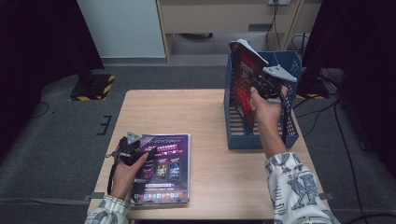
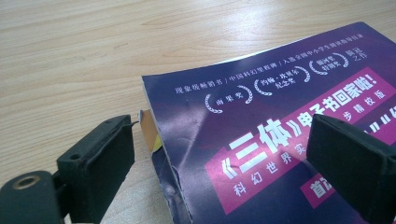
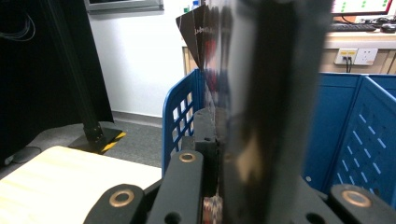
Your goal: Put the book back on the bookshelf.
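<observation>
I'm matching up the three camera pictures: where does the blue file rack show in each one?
High view: the blue file rack stands at the table's far right, beside the right gripper.
Left gripper view: not in it.
Right gripper view: its perforated blue walls rise left and right behind the jaws.
Shared landmark: the upright magazine gripped above the rack.

The upright magazine [image 3: 261, 107] blurs close up, hiding the right tool's [image 3: 215, 140] far pad.

Two books [image 1: 161, 170] [image 1: 243, 84], one blue rack [image 1: 289, 70], one table [image 1: 187, 116]
</observation>
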